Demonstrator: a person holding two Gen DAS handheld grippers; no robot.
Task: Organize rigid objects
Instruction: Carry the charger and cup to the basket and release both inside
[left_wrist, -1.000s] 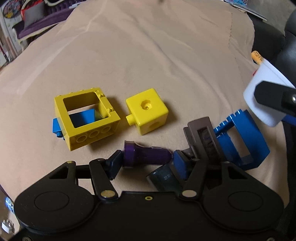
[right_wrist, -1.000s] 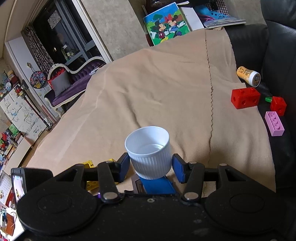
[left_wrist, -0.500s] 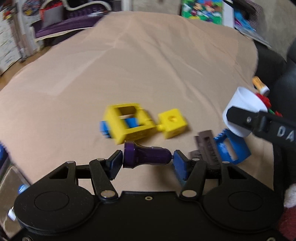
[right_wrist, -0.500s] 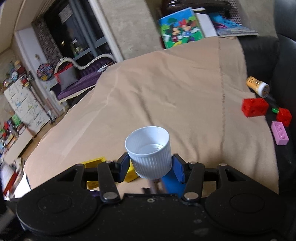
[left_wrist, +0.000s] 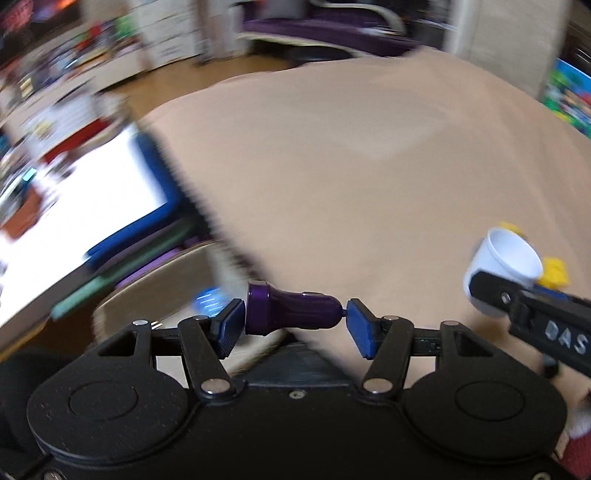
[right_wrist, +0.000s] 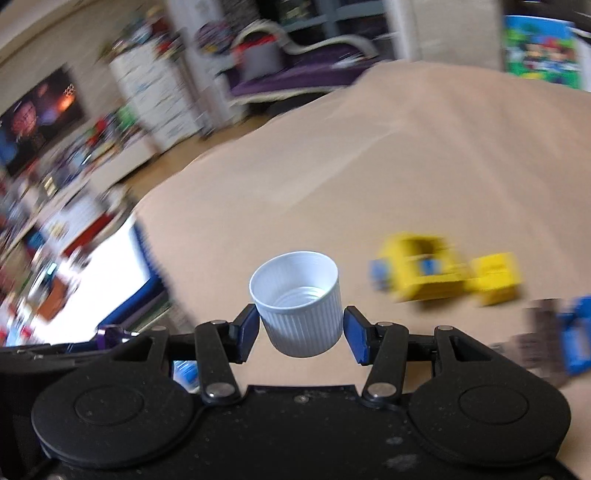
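- L gripper (left_wrist: 295, 317): blue pads clamped on purple plug (left_wrist: 291, 309), held sideways btwn them, wide end at left pad, narrow tip at right pad. Plug off the surface, above the edge of the tan cloth (left_wrist: 369, 166).
- R gripper (right_wrist: 300, 330): pads pressed on both sides of white ribbed cap (right_wrist: 297, 295), open side up and tilted fwd, threads visible inside. Cap in the air over cloth.
- In L view the cap (left_wrist: 498, 269) and R gripper finger show at right edge, near the L gripper but apart.
- In R view a bit of purple plug (right_wrist: 110, 336) peeks at lower left.
- Yellow frame block (right_wrist: 417, 269) lies on cloth w/ yellow cube (right_wrist: 495, 282) just beside it on its right, touching or nearly; blur, can't tell. Blue bits show inside and at left of frame.
- Blue piece (right_wrist: 576, 332) and dark piece (right_wrist: 535, 332) at right edge, blurred.
- White box w/ blue rim (left_wrist: 92, 206) beyond cloth's left edge, lower down; strong blur, contents unclear.
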